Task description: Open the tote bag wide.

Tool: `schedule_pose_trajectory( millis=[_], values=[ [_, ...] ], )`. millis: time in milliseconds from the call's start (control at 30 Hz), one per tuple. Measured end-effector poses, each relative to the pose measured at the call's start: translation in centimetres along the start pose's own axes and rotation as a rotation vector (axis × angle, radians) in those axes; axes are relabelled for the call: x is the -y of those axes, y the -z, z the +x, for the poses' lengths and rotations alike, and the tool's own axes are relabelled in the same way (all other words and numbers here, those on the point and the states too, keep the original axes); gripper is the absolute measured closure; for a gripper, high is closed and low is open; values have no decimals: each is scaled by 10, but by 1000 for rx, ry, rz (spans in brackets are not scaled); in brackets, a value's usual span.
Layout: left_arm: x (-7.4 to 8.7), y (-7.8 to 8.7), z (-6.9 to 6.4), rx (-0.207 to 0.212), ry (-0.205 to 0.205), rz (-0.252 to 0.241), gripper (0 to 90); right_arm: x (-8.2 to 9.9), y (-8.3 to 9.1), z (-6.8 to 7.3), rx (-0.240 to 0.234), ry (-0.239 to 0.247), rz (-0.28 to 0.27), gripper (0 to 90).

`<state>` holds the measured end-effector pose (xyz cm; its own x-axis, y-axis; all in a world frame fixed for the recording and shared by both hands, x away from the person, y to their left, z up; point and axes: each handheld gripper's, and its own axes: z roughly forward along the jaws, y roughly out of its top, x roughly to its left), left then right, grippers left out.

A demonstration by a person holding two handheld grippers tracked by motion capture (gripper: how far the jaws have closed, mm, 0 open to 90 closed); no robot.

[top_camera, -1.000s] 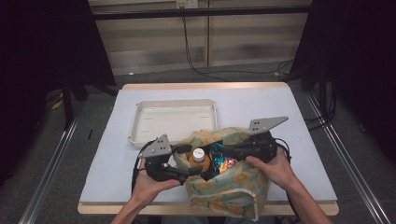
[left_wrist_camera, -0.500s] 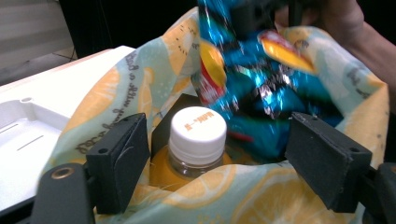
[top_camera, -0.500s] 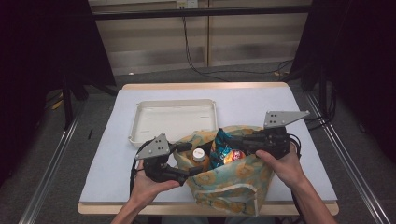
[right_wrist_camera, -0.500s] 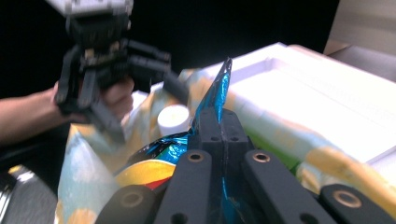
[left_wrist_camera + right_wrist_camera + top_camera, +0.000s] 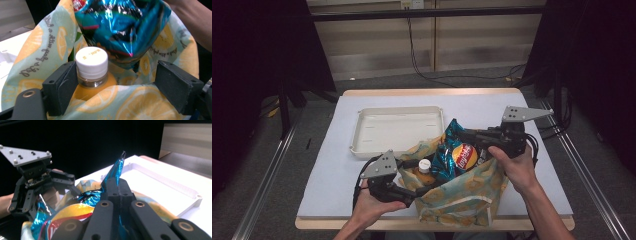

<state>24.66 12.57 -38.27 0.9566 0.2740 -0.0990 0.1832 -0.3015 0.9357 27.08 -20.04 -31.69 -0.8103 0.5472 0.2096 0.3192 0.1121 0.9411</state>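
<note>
Wood-edged table (image 5: 532,107) w/ pale blue top, grey floor (image 5: 257,165) (metal rails alongside), black curtains (image 5: 262,45), beige back wall (image 5: 377,40).

Red-yellow Lay's logo — chip bag (image 5: 455,154)

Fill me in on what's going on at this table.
A person is unpacking a lemon-print bag. The right gripper is shut on the top corner of a blue chip bag, lifted partly out. The left gripper holds the bag's rim, its jaws open around an orange juice bottle. The white tray behind is empty.
</note>
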Motion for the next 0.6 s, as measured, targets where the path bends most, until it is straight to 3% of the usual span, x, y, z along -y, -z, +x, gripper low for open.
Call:
schedule_pose_trajectory(
  millis=[300, 467, 500, 533, 600],
  values=[
    [-19, 7, -7, -19, -17, -90, 217, -14, 6, 7, 51, 8, -70, 900],
    [-30, 4, -7, -1, 7, -129, 198, -14, 5, 8, 62, 9, -75, 900],
    [-31, 1, -4, 34, 55, -156, 183, -14, 4, 9, 63, 12, -72, 900],
    [-33, -2, -3, 35, 76, -172, 178, -13, 4, 10, 76, 22, -68, 900],
    [-35, -7, -3, 16, 60, -151, 154, -12, 3, 12, 80, 24, -64, 900]
  ],
)
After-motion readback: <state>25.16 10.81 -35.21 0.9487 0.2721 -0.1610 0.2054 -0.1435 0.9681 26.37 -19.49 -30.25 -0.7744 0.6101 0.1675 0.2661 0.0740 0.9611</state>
